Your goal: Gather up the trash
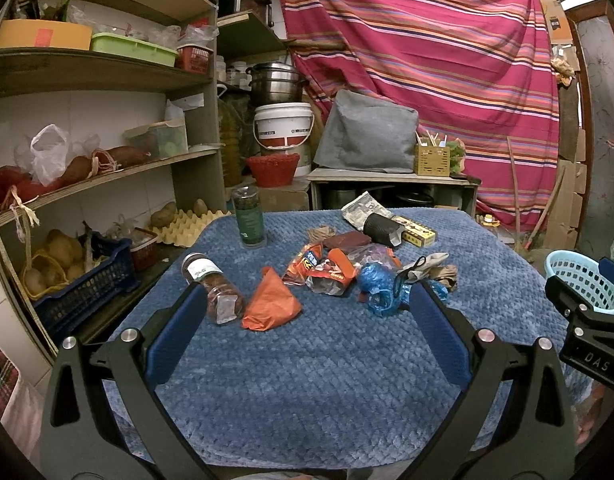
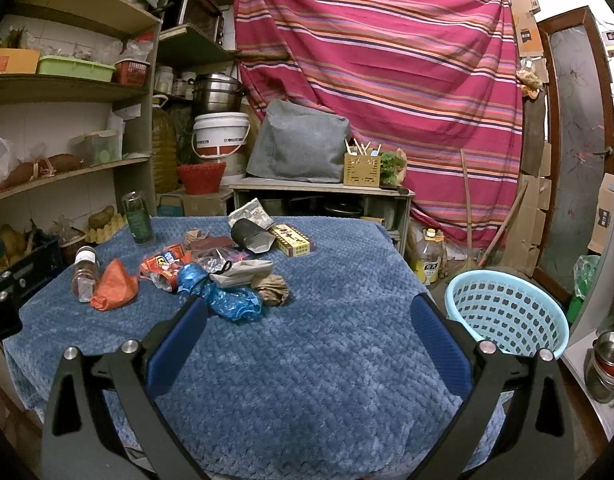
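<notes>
A heap of trash lies on the blue quilted table point(image 1: 315, 360): an orange crumpled wrapper point(image 1: 271, 305), red snack packets point(image 1: 323, 270), a blue plastic bag point(image 1: 381, 290), a brown paper ball point(image 2: 273, 289), a black pouch point(image 1: 381, 230) and a yellow box point(image 1: 417, 234). A light blue mesh basket point(image 2: 507, 314) stands off the table's right edge. My left gripper point(image 1: 307, 300) is open and empty, short of the orange wrapper. My right gripper point(image 2: 309, 312) is open and empty, right of the blue bag point(image 2: 231, 300); it also shows in the left wrist view point(image 1: 587, 312).
A spice jar point(image 1: 217, 292) lies on its side left of the heap and a dark green bottle point(image 1: 249, 216) stands at the table's back left. Shelves point(image 1: 99, 176) with crates and potatoes line the left. A striped curtain point(image 1: 427, 60) hangs behind.
</notes>
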The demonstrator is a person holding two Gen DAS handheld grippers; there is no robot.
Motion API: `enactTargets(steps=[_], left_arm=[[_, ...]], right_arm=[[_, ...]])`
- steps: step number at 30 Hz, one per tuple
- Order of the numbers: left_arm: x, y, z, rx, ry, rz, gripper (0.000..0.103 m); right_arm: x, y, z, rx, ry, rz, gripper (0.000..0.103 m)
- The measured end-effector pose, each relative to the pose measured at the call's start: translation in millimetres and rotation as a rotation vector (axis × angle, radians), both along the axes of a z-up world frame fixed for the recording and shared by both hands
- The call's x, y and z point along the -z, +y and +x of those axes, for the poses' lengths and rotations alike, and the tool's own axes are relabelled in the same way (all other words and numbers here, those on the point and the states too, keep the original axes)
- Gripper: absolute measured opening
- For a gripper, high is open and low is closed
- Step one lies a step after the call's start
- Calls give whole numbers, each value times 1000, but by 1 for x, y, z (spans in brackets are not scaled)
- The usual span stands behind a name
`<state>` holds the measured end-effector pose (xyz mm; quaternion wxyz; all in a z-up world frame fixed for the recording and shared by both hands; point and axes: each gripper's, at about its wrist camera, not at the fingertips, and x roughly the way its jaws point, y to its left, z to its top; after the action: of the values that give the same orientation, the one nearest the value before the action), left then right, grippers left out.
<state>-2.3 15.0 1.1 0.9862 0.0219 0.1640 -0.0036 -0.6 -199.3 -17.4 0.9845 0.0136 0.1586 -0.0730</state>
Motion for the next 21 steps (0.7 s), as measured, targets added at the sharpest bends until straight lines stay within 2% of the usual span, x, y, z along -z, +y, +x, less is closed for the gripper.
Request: enactTargets(steps=[16,17,21], left_arm=[[-3,17,-4,-4,1,4,98],[-1,4,-2,-2,1,4,98],[-1,7,-3,-3,0,6,98]], right_arm=[[-1,1,-1,-1,0,-5,99],[-2,1,-2,-1,0,-6,99],[-2,1,-2,-1,0,-7,99]])
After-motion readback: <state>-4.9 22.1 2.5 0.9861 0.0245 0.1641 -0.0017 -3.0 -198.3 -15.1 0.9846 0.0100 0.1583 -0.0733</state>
